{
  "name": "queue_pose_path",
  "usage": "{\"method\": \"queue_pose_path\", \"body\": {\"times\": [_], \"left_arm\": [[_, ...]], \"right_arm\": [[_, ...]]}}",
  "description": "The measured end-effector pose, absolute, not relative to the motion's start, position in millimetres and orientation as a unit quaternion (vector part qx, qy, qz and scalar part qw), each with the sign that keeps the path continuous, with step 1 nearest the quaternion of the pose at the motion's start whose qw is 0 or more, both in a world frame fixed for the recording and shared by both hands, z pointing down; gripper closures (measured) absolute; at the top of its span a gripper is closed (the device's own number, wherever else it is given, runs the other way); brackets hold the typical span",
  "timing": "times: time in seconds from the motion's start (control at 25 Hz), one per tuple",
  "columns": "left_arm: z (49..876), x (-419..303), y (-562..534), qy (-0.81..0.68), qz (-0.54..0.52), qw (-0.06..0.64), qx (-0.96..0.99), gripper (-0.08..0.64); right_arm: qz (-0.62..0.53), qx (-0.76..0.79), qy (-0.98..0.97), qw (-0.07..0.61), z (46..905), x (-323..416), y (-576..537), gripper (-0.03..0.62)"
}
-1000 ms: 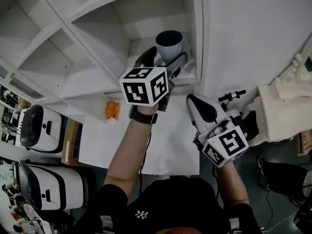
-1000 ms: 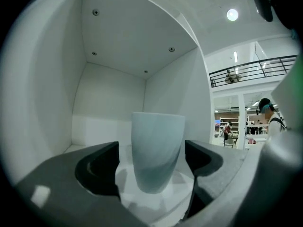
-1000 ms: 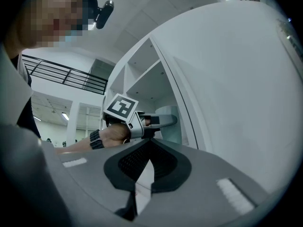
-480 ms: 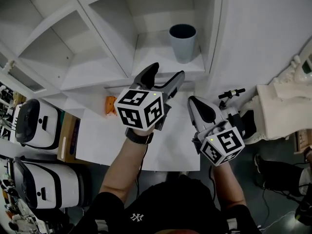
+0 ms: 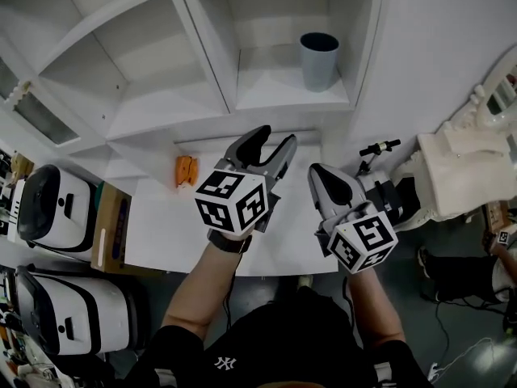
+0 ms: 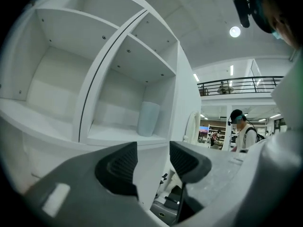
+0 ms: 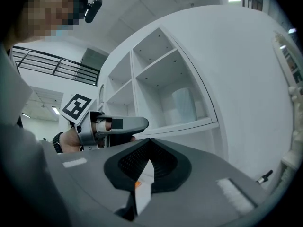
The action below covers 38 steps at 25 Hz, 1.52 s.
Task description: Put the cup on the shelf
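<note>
The left hand-held gripper (image 5: 272, 141) hangs over the far edge of the white tabletop (image 5: 161, 233) with its two jaws spread and nothing between them; its own view shows only the shelf front through the gap. Beyond its tips and a little to its right, the cup (image 5: 319, 61) stands upright in the right-hand compartment of the white shelf (image 5: 206, 79), near that compartment's right wall and well apart from both tools. The right hand-held gripper (image 5: 321, 174) is held just to the right of the left one, slightly nearer the person, its jaws pressed together at the tips and pinching nothing. A small orange object (image 5: 187, 170) lies on the tabletop to the left of the left hand-held gripper, close to the shelf's foot. Farther left, past the tabletop's edge, sit two white headsets (image 5: 47, 210), one behind the other.
</note>
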<state>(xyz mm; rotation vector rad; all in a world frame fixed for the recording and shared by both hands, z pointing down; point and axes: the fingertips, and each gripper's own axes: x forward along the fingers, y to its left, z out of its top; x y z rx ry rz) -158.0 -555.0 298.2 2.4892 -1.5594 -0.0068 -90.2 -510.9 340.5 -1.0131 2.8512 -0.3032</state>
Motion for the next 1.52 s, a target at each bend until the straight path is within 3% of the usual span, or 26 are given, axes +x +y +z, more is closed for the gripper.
{"method": "queue_pose_path", "body": {"times": [0.28, 0.48, 1.52], "left_arm": [[313.2, -163.1, -508.0, -0.493, -0.003, 0.11, 0.863, 0.485], [323.2, -165.7, -476.6, -0.479, -0.007, 0.114, 0.87, 0.559], [332.9, -158.2, -331.8, -0.441, -0.014, 0.095, 0.893, 0.56]], "right_arm": [[-0.094, -0.358, 0.928, 0.04, 344.0, -97.1, -475.3, 0.581], [-0.094, -0.371, 0.923, 0.035, 350.5, -102.0, -449.3, 0.581], [-0.06, -0.388, 0.919, 0.037, 343.7, -107.7, -334.8, 0.583]]}}
